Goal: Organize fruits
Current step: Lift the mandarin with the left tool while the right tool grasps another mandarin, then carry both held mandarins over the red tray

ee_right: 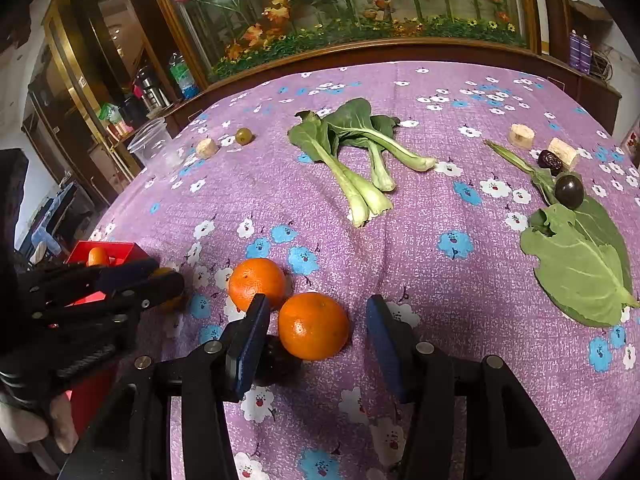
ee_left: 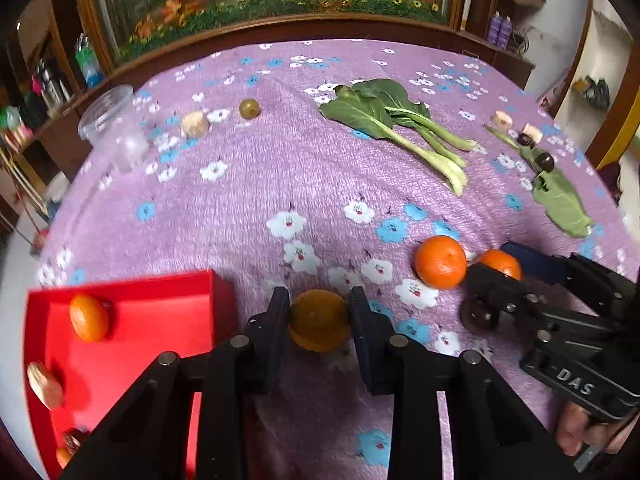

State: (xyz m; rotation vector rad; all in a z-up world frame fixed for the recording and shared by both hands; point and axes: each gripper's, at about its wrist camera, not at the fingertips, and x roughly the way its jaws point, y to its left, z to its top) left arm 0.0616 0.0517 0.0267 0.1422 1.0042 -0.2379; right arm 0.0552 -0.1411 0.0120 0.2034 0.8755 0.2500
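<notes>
My left gripper (ee_left: 319, 320) is shut on an orange (ee_left: 319, 321), held just right of the red tray (ee_left: 160, 320). The tray holds a small orange (ee_left: 88, 317), a walnut (ee_left: 44, 385) and other small fruit. My right gripper (ee_right: 316, 332) is open around another orange (ee_right: 313, 326) on the cloth, apart from both fingers. A third orange (ee_right: 257, 283) lies just behind it, by the left finger. In the left wrist view the right gripper (ee_left: 494, 276) straddles its orange (ee_left: 500, 264), with the third orange (ee_left: 440, 262) beside it.
Bok choy (ee_right: 352, 152) lies mid-table. A green leaf (ee_right: 580, 264), dark plum (ee_right: 569, 191), date (ee_right: 550, 162) and pale chunks (ee_right: 521, 135) are at right. A green fruit (ee_right: 244, 136), pale chunk (ee_right: 207, 148) and clear plastic cup (ee_right: 154, 146) are at far left.
</notes>
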